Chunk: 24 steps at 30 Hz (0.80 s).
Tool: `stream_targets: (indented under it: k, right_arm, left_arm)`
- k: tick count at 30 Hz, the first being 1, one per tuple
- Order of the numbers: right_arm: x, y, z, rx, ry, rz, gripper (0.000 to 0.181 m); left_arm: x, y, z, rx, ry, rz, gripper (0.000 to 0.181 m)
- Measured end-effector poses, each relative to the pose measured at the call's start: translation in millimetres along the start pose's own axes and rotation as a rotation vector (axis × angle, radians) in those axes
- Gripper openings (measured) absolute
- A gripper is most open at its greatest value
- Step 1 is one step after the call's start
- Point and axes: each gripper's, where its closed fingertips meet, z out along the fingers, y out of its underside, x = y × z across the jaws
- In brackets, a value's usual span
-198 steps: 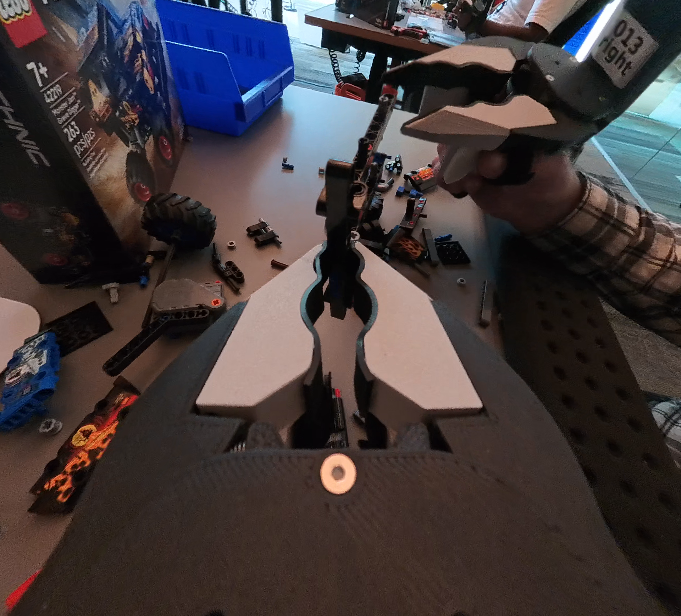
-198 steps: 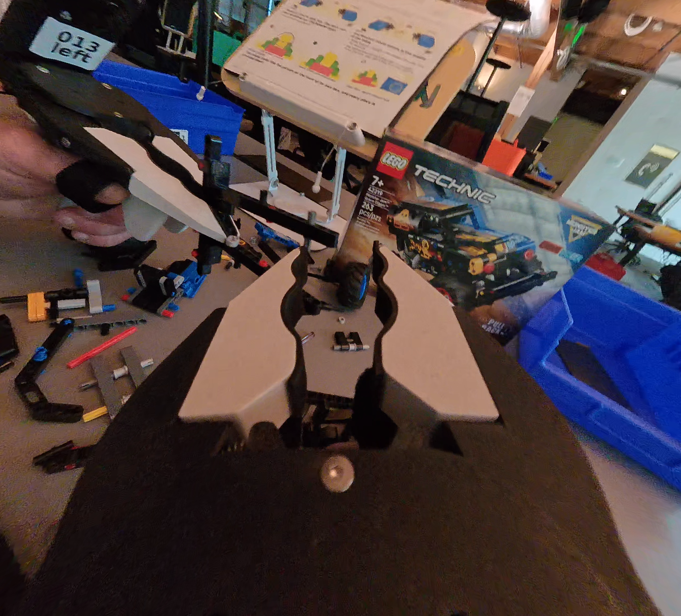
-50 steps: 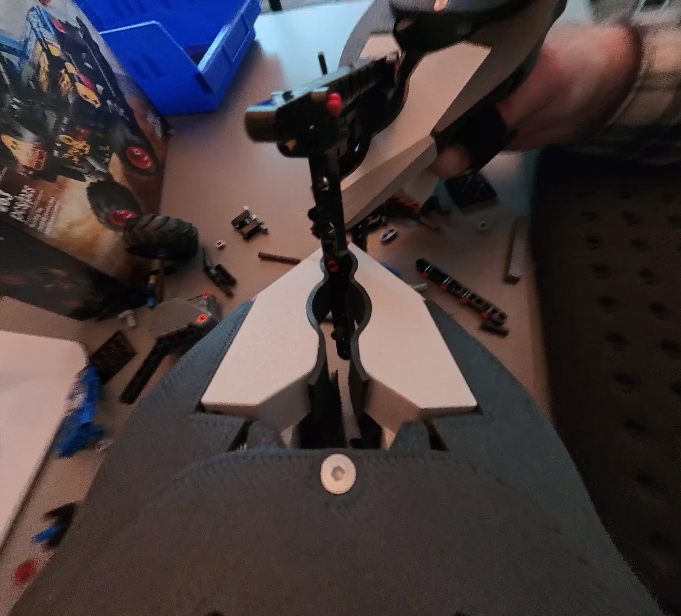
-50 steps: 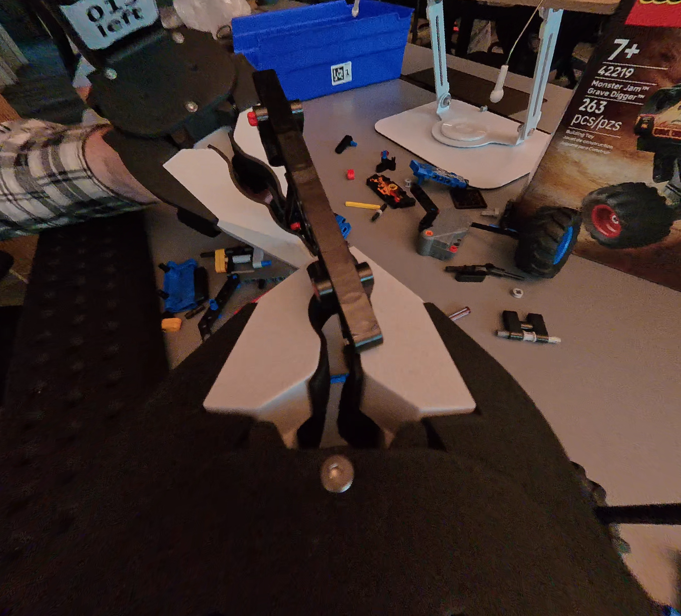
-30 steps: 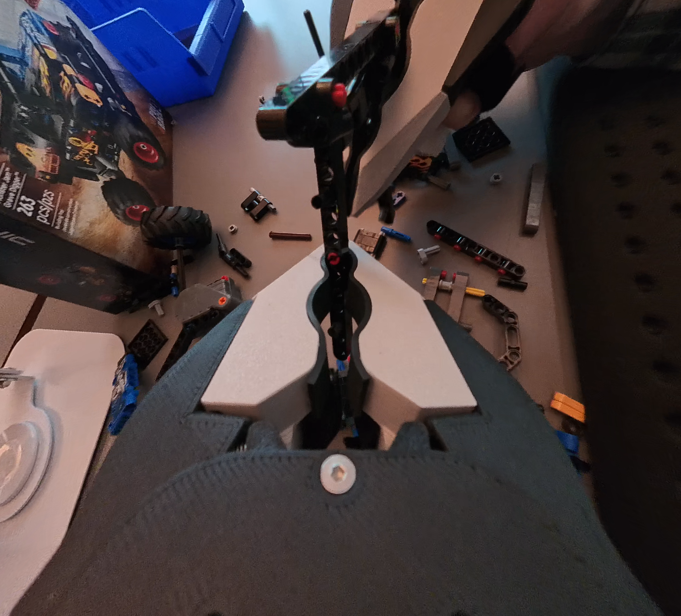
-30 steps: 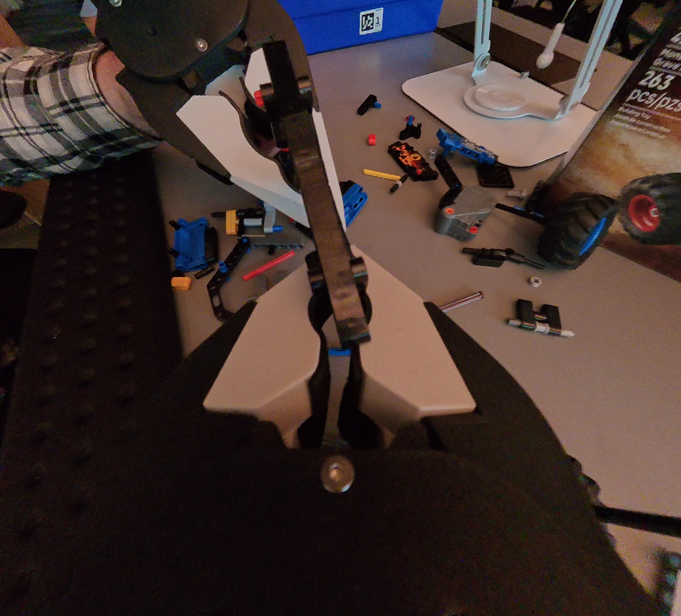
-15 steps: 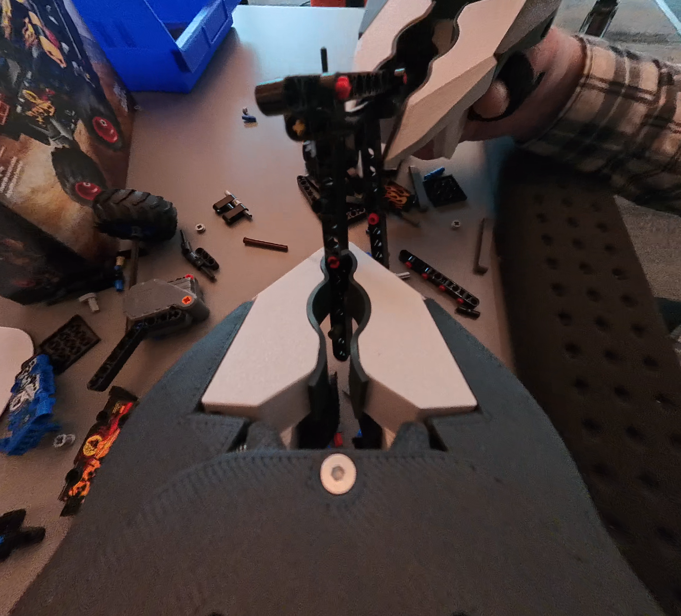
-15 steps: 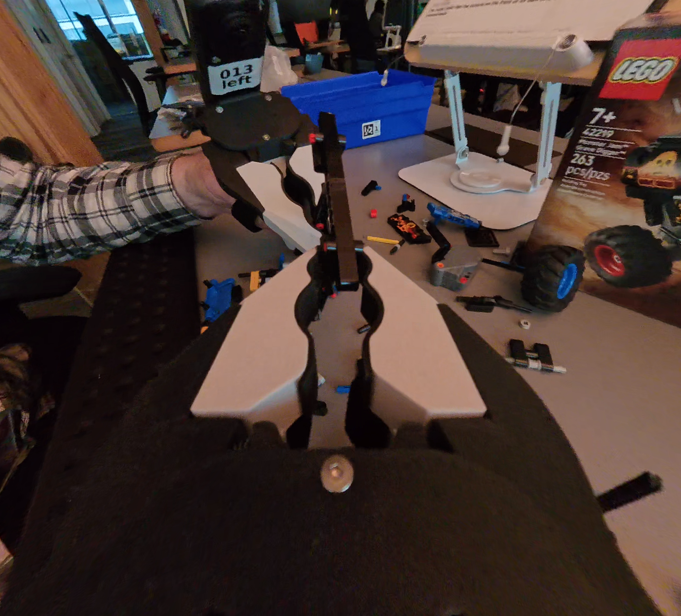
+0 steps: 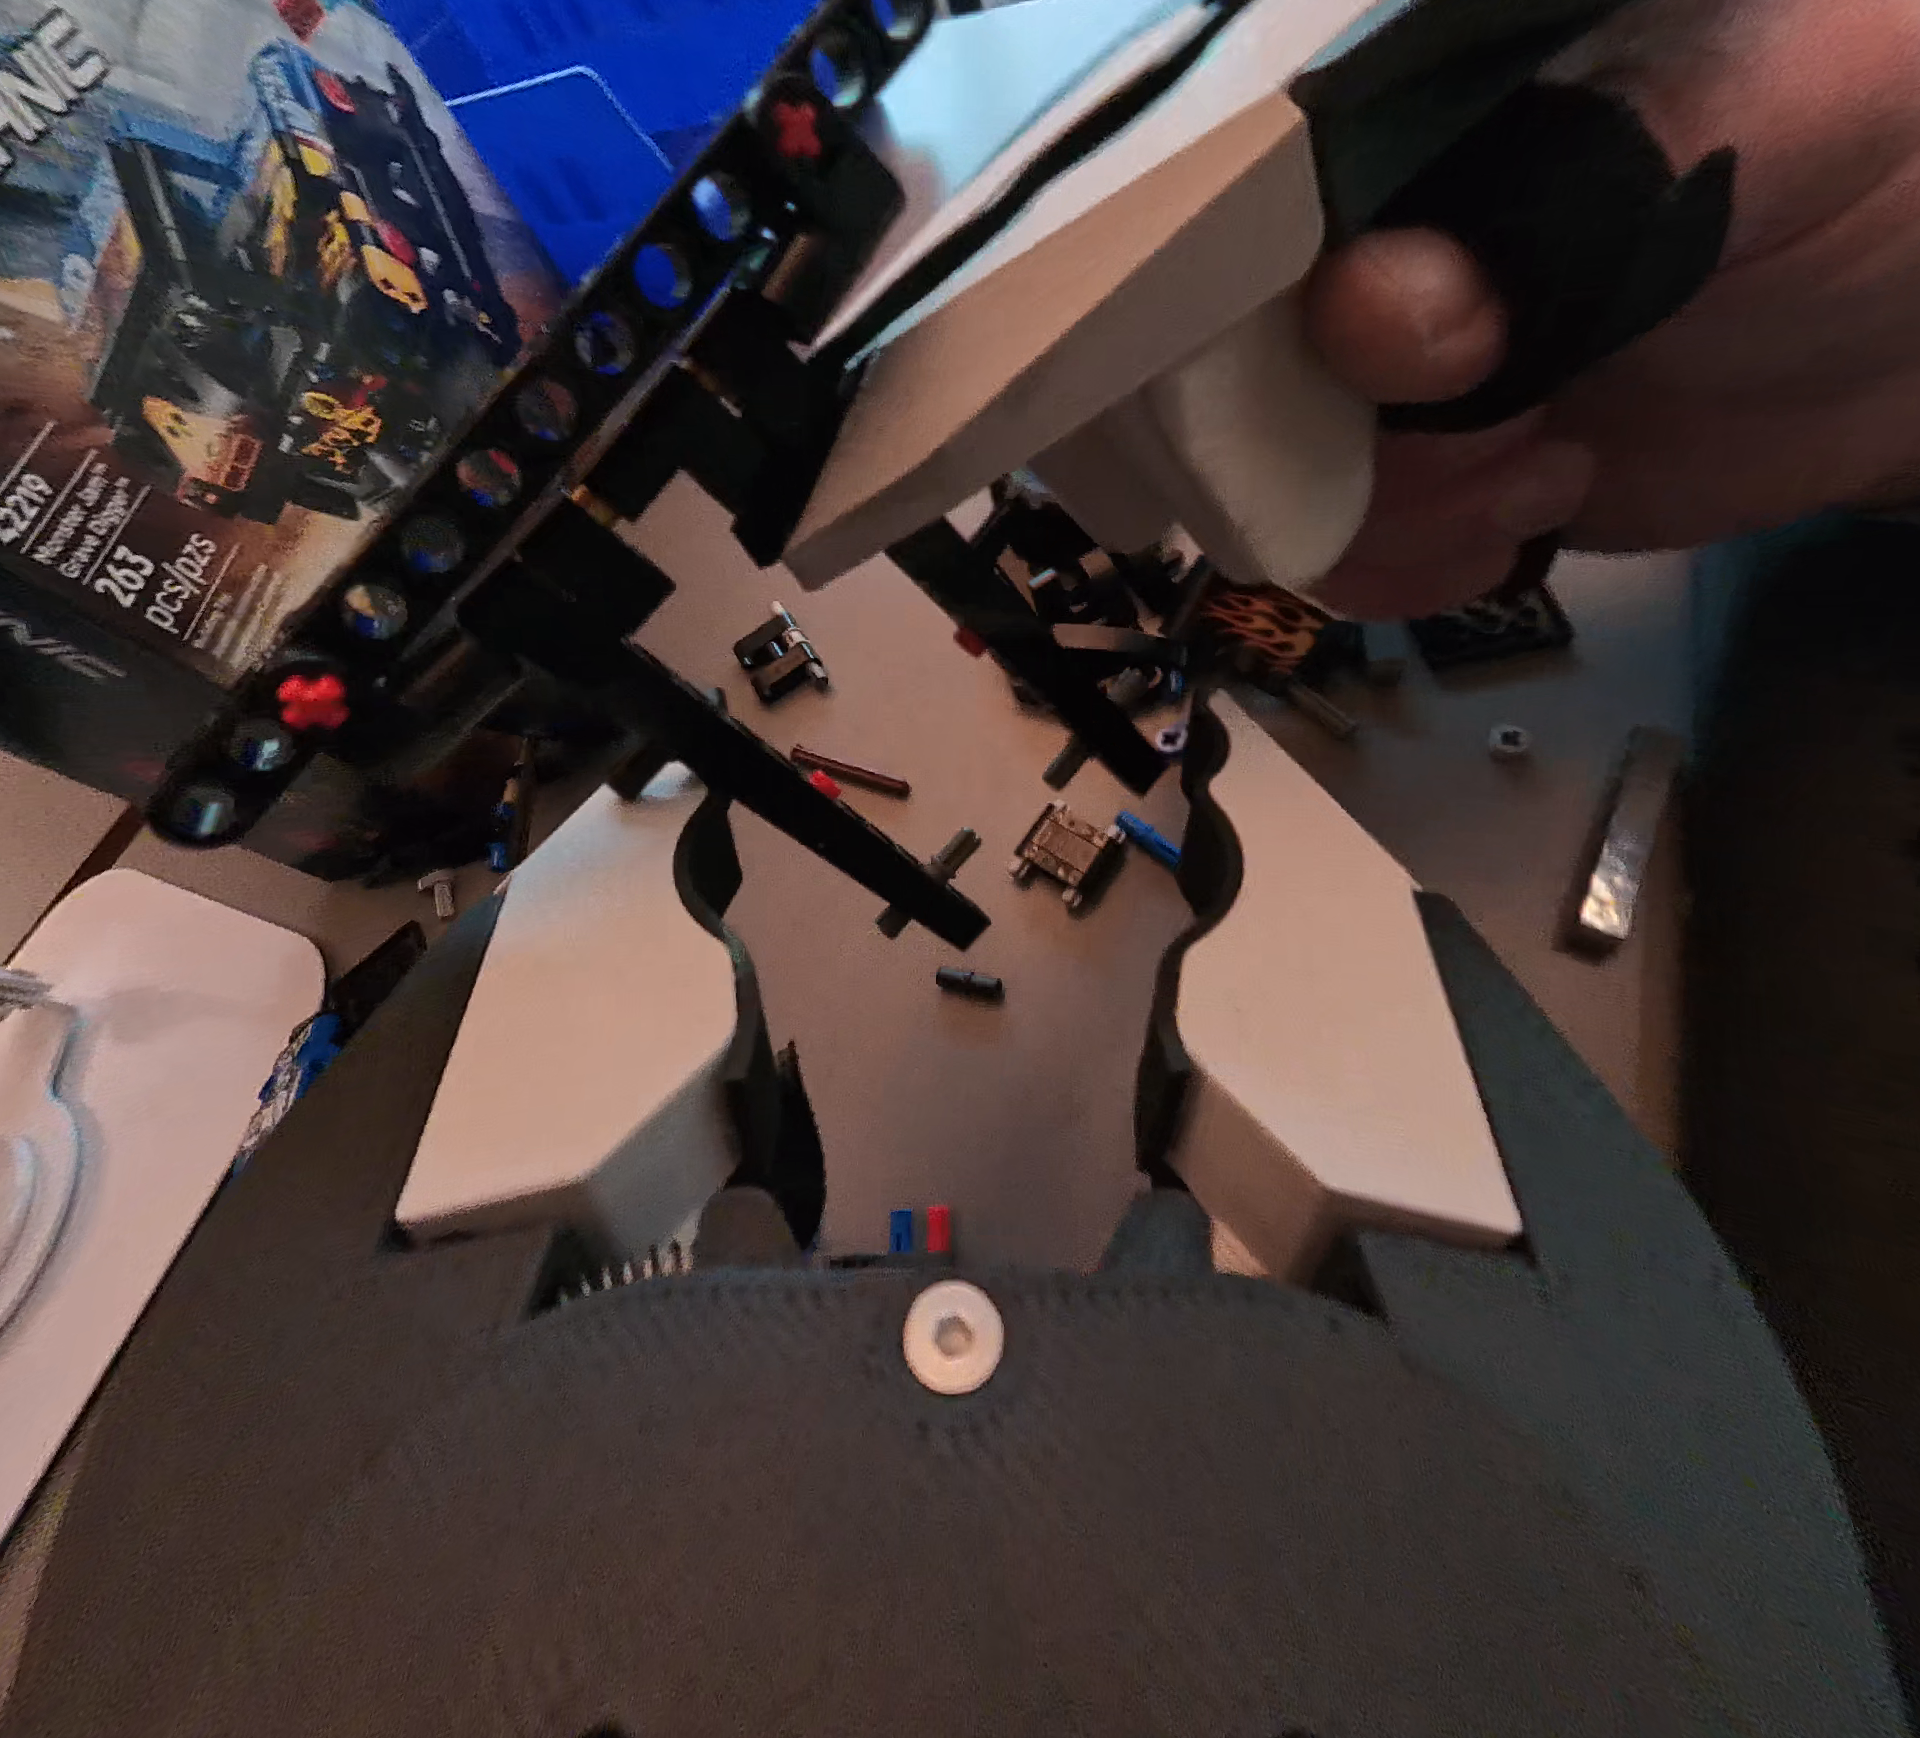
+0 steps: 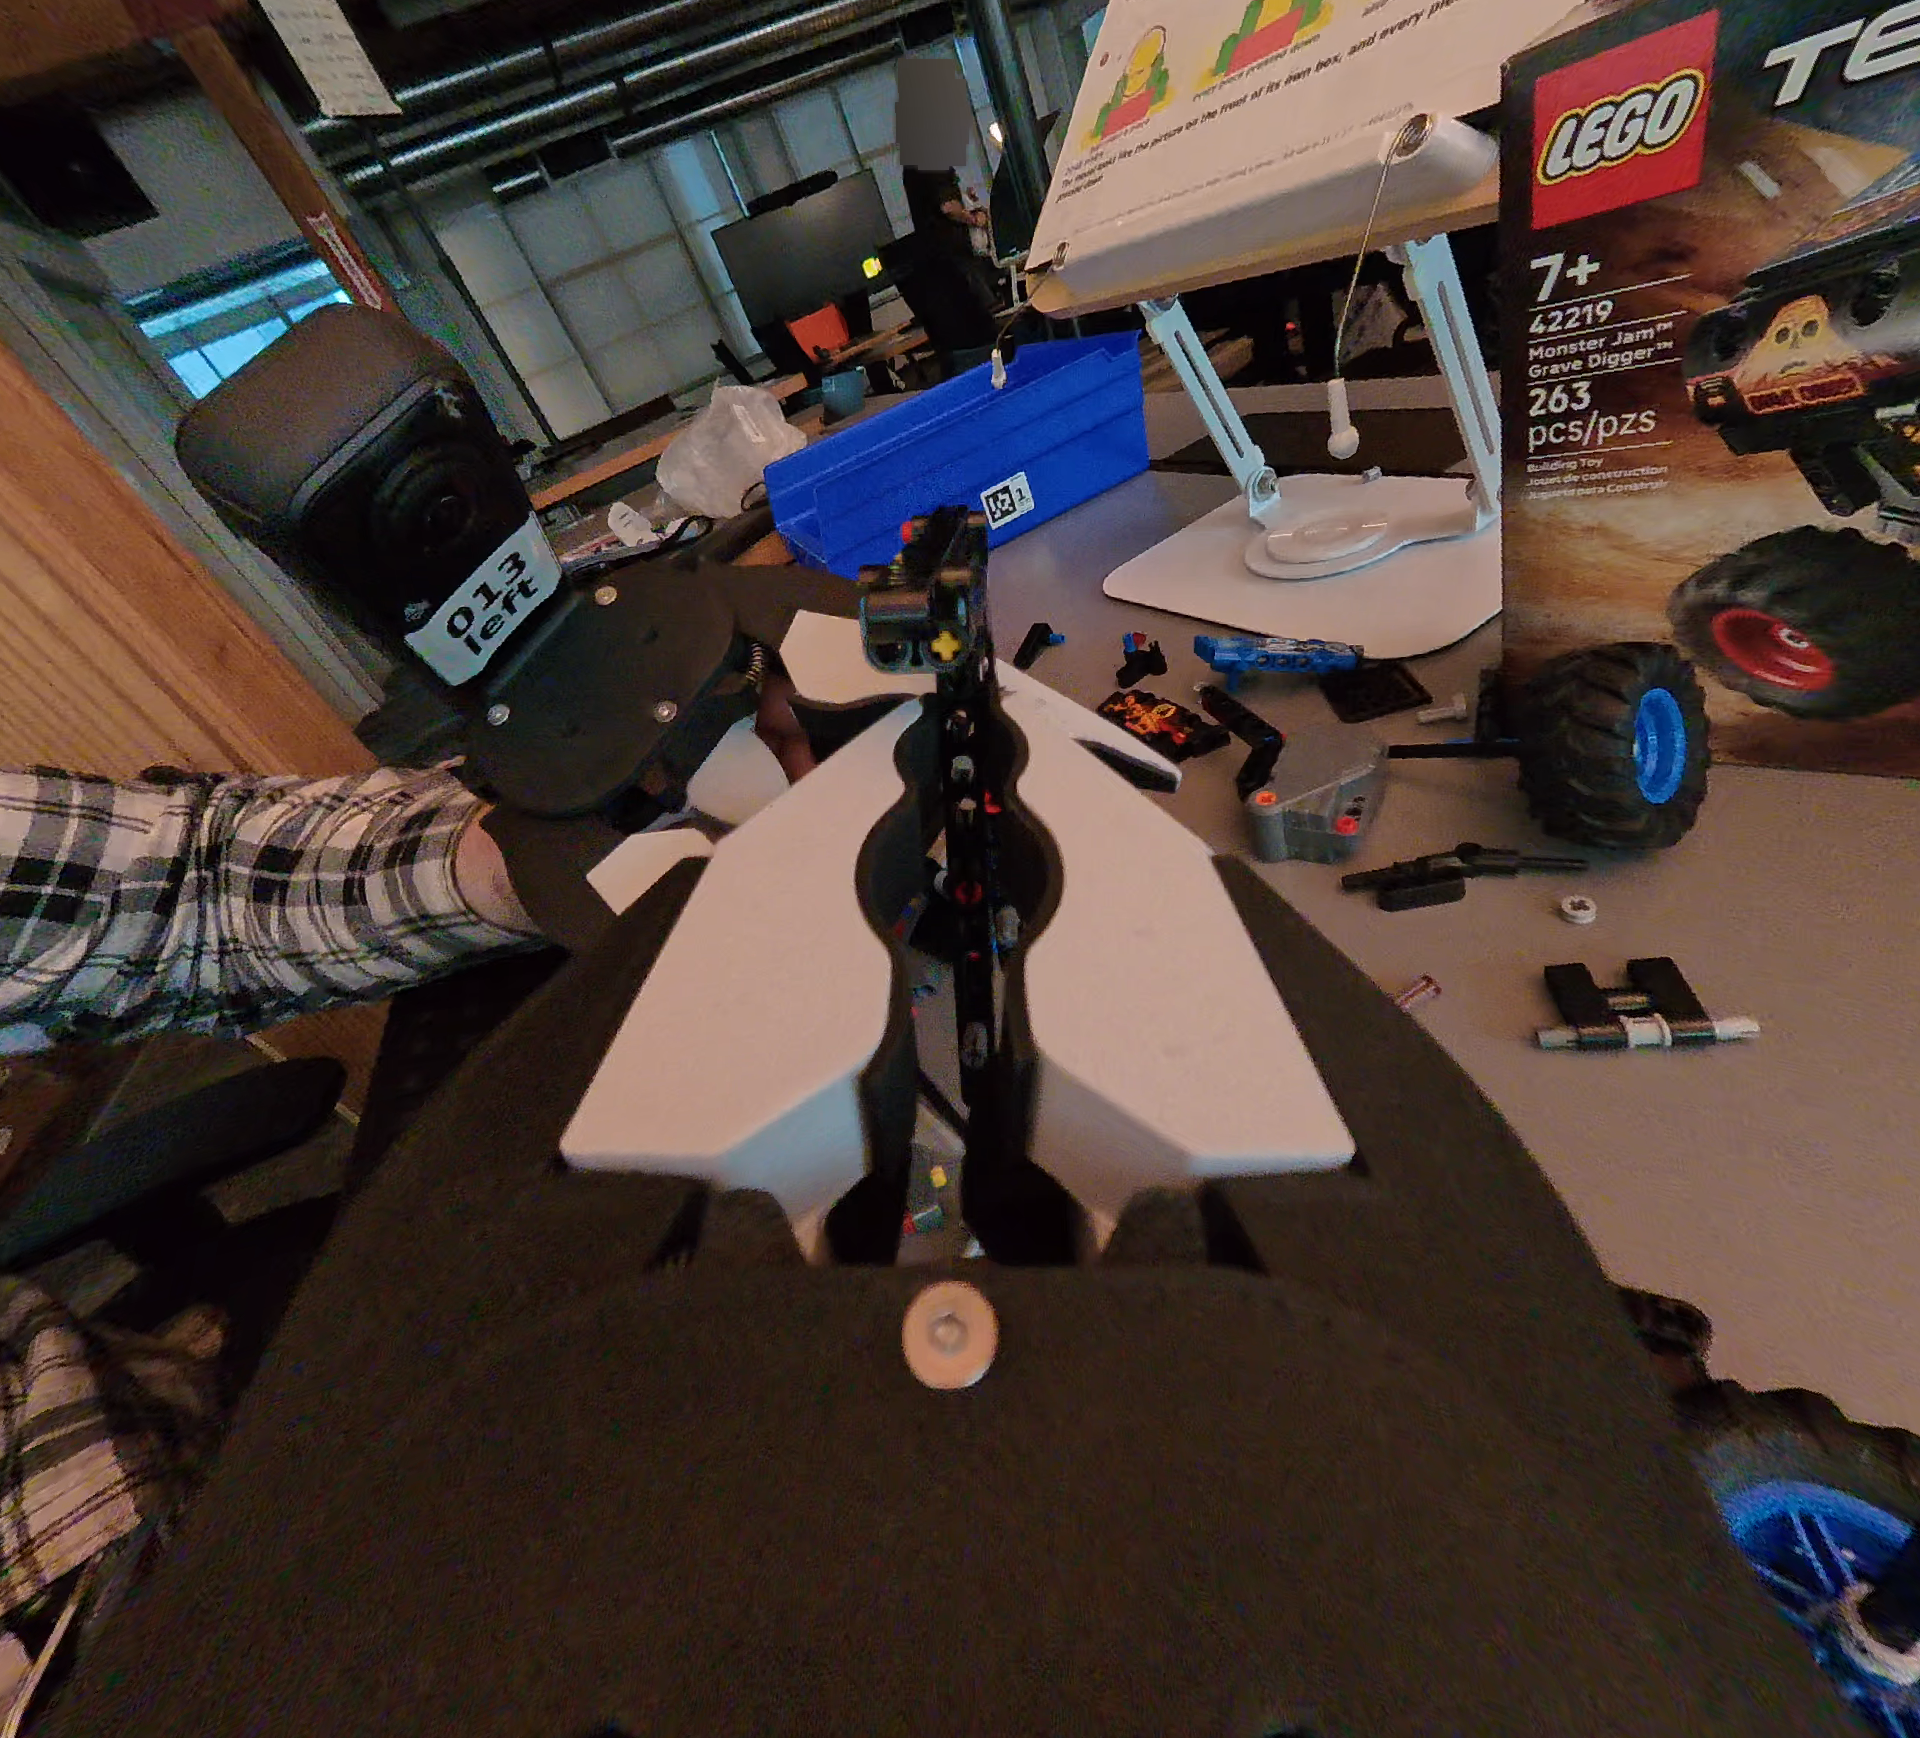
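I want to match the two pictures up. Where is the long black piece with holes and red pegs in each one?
Left wrist view: the black beam assembly slants across the upper left, pinched by the right gripper.
Right wrist view: it stands edge-on at centre, between this gripper's fingers.
Shared landmark: the blue bin.

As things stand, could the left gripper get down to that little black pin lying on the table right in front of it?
Probably yes. The left gripper is open and empty, and the small black pin lies on bare table between its fingers. The black beam assembly, held by the right gripper, overhangs just beyond and might brush it.
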Motion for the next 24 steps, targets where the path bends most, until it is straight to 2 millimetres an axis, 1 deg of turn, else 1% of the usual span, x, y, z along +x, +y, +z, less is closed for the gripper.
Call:
stream_targets:
  k: [2,5,7,9,11,13,14,15,16,18,20,22,23,24]
  right_arm:
    - [-1.9,-0.2,2.1,0.009,-0.001,-0.002,0.005]
    - [-3.3,2.3,6.1,-0.003,0.020,-0.033,0.006]
    - [-7.2,2.4,11.4,0.001,0.008,-0.055,0.007]
    - [-10.9,0.8,14.5,0.002,0.004,-0.082,0.008]
    - [-8.8,-1.2,11.3,0.003,0.027,-0.103,0.007]
    - [-1.3,-5.3,1.8,0.024,0.040,-0.070,0.005]
    - [1.4,-7.1,-2.5,0.035,0.041,-0.054,0.005]
    - [4.4,-9.2,-6.4,0.049,0.045,-0.039,0.005]
    - [6.9,-10.7,-9.7,0.057,0.041,-0.020,0.005]
    - [10.4,-13.2,-14.8,0.074,0.013,0.039,0.005]
    - [10.1,-14.8,-17.1,0.083,-0.025,0.081,0.005]
    - [6.0,-14.0,-16.9,0.072,-0.060,0.091,0.005]
    - [4.7,-12.4,-16.4,0.061,-0.071,0.095,0.005]
    - [1.9,-10.3,-15.7,0.048,-0.094,0.103,0.004]
  left_arm:
    - [-6.3,-3.5,0.4,0.013,-0.040,-0.028,0.076]
    - [-7.5,-0.4,2.3,0.004,-0.049,-0.041,0.068]
    - [-9.5,-1.9,3.3,0.013,-0.063,-0.042,0.056]
    - [-12.0,-4.1,2.5,0.029,-0.067,-0.042,0.052]
    - [-7.3,-5.1,0.7,0.034,-0.026,-0.034,0.055]
    - [0.0,-9.1,-2.6,0.060,0.034,-0.015,0.061]
    - [-0.6,-9.3,-4.8,0.062,0.042,0.007,0.056]
    - [-4.5,-6.6,-6.5,0.051,0.043,0.000,0.055]
    - [-7.9,-5.0,-9.1,0.059,0.060,-0.028,0.059]
    - [-15.8,-10.3,-19.5,0.133,0.099,-0.096,0.065]
    - [-32.4,-18.6,-32.5,0.203,0.077,-0.149,0.068]
    - [-41.9,-30.2,-44.7,0.273,0.054,-0.140,0.074]
    - [-44.2,-33.0,-48.5,0.282,0.031,-0.106,0.073]
    - [-45.2,-35.1,-51.1,0.291,0.011,-0.072,0.067]
